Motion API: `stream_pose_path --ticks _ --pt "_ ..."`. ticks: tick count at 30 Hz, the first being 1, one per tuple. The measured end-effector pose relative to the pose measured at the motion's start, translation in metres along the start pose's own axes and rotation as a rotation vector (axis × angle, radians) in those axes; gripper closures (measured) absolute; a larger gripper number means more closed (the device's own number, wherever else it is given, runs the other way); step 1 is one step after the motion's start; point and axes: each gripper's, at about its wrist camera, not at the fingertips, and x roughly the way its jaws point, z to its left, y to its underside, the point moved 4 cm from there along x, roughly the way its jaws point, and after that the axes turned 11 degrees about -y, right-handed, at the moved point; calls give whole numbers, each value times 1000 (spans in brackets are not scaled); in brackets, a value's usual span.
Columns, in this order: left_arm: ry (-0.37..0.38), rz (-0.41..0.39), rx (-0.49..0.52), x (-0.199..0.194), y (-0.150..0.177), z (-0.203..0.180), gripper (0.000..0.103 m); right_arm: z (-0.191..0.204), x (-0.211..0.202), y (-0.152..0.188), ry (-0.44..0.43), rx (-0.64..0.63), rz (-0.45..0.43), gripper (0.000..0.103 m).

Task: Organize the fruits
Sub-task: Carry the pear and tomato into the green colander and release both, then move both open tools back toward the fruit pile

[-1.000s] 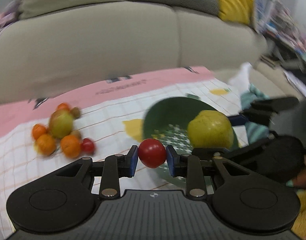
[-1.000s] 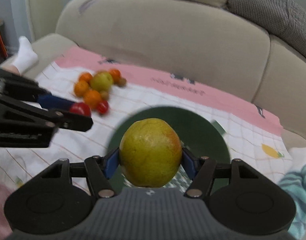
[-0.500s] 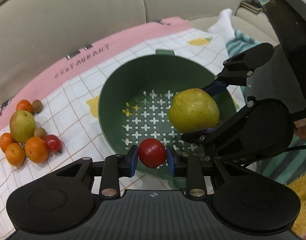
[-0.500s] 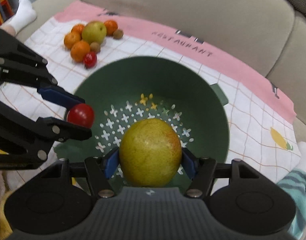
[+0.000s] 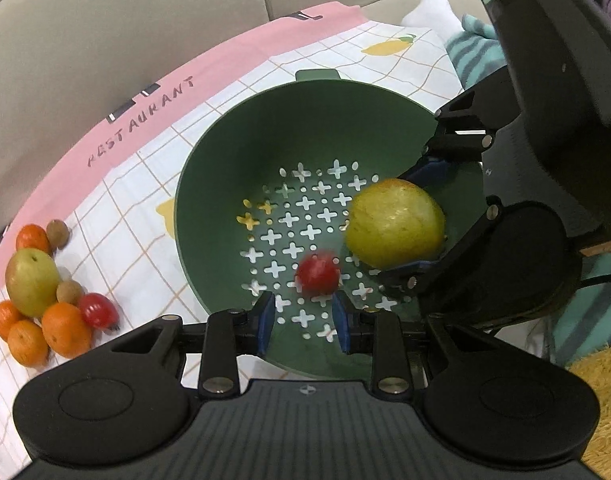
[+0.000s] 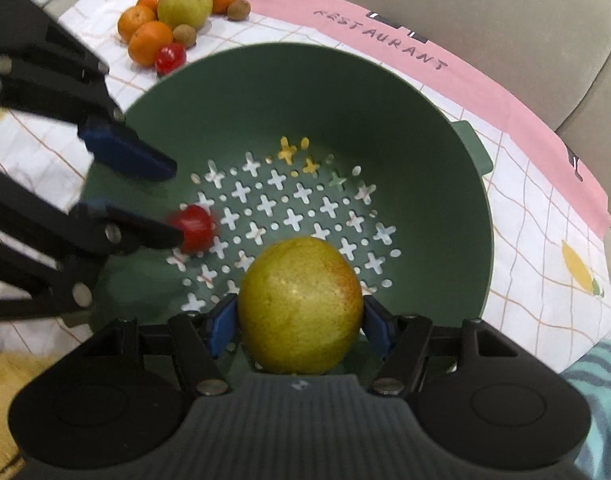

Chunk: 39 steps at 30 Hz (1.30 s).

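My left tool points steeply down over the near edge of a round dark-green plastic colander whose floor is pierced with cross-shaped and round holes. Its blue pads stand a little apart with nothing between them. The small red tomato is just past the fingertips, over the holed floor of the colander; it is blurred, and I cannot tell whether it touches the floor. My right tool pinches a large yellow-green round fruit with a reddish blush, one pad pressed to each side, and holds it inside the colander's bowl on the side away from my left tool. The fruit hangs close above the holes; from neither view can I tell whether it touches them. The colander rests on a white checked cloth with a pink border bearing the word RESTAURANT, and the cloth is spread over a beige sofa. Well apart from the colander, near the pink border, lies a small heap of fruit: several oranges, a second yellow-green fruit, two small brown fruits and another red tomato at the edge nearest the colander, all touching or just beside one another. Beyond the far end of the cloth a foot in a white sock rests on the sofa, beside a teal striped fabric.
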Motion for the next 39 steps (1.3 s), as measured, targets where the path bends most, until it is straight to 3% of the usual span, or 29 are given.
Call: stream_pose_path --ticks 20,31,39 --pt "-13 4 -8 -1 0 3 68 0 5 1 29 -40 46 40" --pt "-13 13 7 -5 1 -5 59 1 -19 -4 38 -55 2 30" --pt "-9 -11 -15 -20 2 -2 47 6 -33 -2 70 -63 -18 30"
